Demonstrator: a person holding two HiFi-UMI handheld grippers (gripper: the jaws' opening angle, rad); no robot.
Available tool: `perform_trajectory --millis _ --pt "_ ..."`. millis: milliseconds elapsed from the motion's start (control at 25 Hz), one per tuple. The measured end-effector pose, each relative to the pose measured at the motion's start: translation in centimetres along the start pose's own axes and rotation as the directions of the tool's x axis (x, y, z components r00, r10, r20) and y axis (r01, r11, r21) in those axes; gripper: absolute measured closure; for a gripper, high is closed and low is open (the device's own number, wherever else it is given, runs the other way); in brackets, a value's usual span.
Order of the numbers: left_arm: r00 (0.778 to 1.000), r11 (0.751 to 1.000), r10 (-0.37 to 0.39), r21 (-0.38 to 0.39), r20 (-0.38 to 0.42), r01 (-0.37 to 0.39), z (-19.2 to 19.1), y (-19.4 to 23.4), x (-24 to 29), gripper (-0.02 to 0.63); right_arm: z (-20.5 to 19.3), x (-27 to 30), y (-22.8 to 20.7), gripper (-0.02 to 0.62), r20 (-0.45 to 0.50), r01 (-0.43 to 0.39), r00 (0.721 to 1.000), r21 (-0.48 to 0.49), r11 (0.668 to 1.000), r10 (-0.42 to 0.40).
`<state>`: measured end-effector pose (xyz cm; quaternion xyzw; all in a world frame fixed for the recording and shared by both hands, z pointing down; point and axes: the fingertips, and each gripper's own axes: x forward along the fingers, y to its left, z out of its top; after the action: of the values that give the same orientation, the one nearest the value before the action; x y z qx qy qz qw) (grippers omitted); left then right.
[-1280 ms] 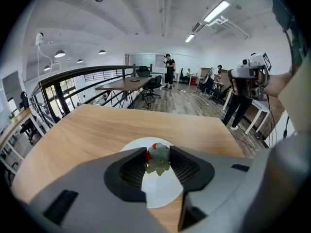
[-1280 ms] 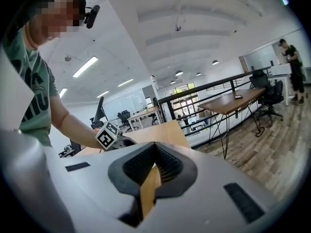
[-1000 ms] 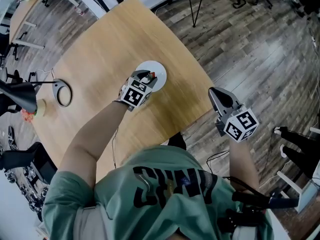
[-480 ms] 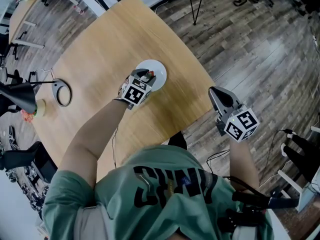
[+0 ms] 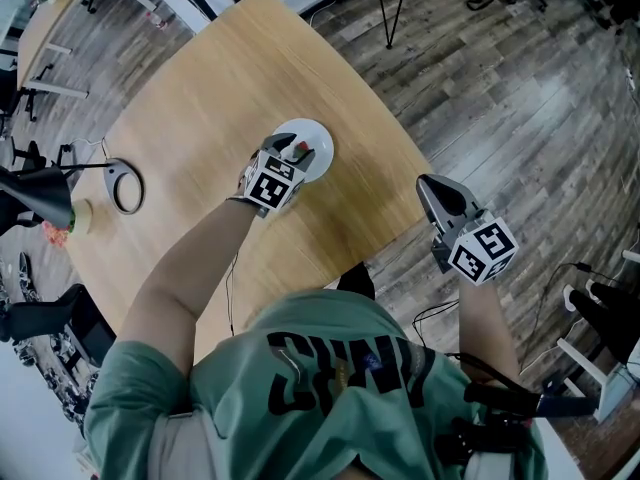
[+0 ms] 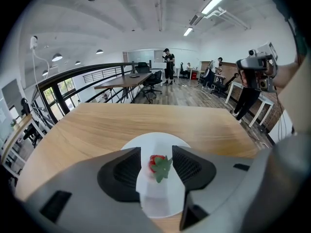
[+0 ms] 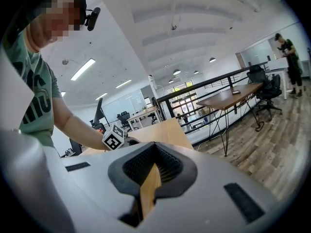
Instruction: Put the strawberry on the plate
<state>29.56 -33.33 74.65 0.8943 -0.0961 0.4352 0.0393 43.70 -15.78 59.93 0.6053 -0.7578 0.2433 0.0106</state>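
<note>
A red strawberry with a green leafy cap rests on the small white plate in the middle of the wooden table. My left gripper hangs over the plate, pointing steeply down. Its jaws have just been opening and stand on either side of the strawberry, the pads not pressing on it. My right gripper is held off the table's right edge above the floor. In the right gripper view its jaws are drawn together with nothing between them.
A black desk lamp and a dark ring-shaped base sit at the table's left side. The table's near-right edge runs between the two grippers. Wood-plank floor, chair legs and other desks surround the table.
The left gripper's jaws have parted a little around the strawberry, which now lies free on the plate. Neither hand has shifted.
</note>
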Motion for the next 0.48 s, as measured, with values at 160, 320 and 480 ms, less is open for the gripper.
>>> perform_trajectory --millis 160,320,480 --pt "1.0 1.0 0.001 -0.005 0.021 -0.001 0.4 0.1 -0.7 0.425 0.5 0.1 0.3 0.589 0.006 -0.003 1.0 -0.004 1.0 0.003" --pt "0.999 0.999 0.012 -0.031 0.041 -0.011 1.0 0.6 -1.1 0.425 1.1 0.4 0.4 0.59 0.012 -0.01 1.0 -0.007 1.0 0.01" --pt "0.998 0.999 0.023 -0.041 0.062 -0.021 1.0 0.7 -1.7 0.425 0.8 0.6 0.7 0.59 0.011 -0.019 1.0 -0.01 1.0 0.019"
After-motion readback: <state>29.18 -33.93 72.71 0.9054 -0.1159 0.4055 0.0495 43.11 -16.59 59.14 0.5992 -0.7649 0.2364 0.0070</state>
